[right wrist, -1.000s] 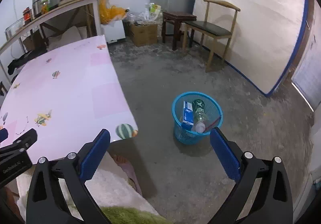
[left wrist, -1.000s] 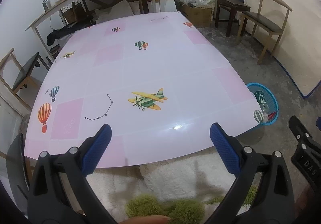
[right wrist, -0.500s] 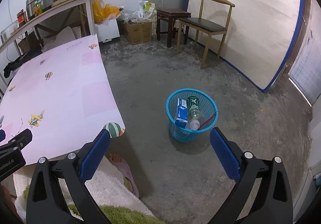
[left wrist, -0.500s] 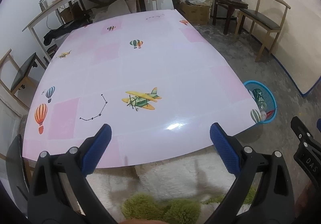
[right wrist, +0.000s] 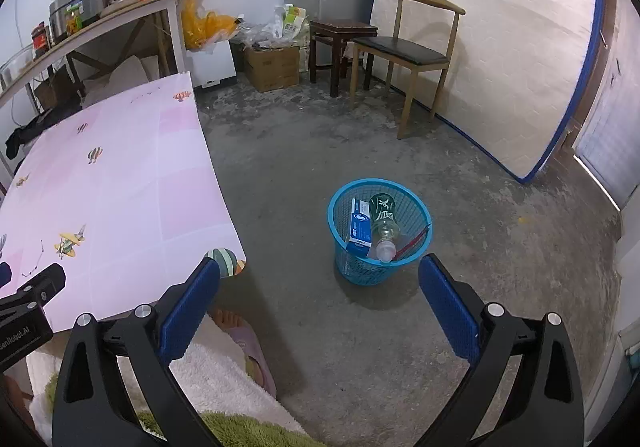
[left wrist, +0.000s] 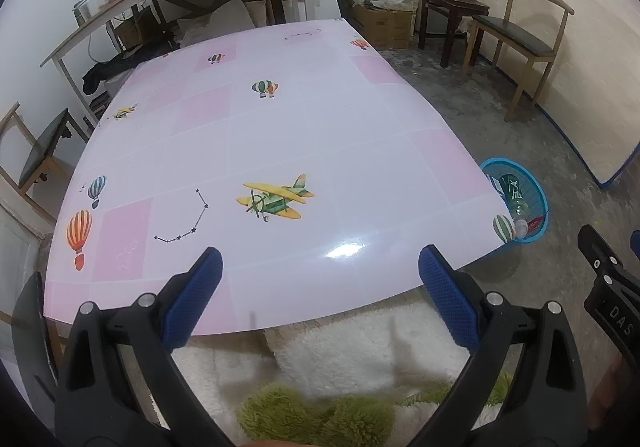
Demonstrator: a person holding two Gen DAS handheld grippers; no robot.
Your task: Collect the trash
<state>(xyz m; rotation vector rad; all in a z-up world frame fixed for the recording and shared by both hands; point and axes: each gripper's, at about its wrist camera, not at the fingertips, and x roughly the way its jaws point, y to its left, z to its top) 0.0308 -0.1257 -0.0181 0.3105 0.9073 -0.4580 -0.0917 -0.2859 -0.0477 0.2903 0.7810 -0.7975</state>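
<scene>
Left wrist view: your left gripper [left wrist: 320, 279] is spread wide with nothing between its blue pads [left wrist: 192, 299], and it looks straight out over the pink table [left wrist: 280, 135], whose printed surface shows no loose item anywhere ahead of the fingers. The blue basket [left wrist: 538, 191] sits on the floor far to this gripper's right and beyond the table's right corner, which partly hides it; the bottle [left wrist: 514, 195] inside can just be made out. The black body of your right gripper [left wrist: 608, 295] enters at the right edge, between this gripper and the basket's side of the room. Right wrist view: your right gripper [right wrist: 320, 287] is likewise fully parted and holds nothing. The blue basket [right wrist: 416, 203] stands on the concrete floor just ahead of the fingertips and slightly right of centre, well apart from the table [right wrist: 120, 183] on this gripper's left. In it the bottle [right wrist: 383, 225] leans with its long axis running toward you, cap nearest, beside a blue box [right wrist: 359, 225] and something red. Judged from both views, your right hand is much the nearer to the basket, and the collecting looks finished on the table.
</scene>
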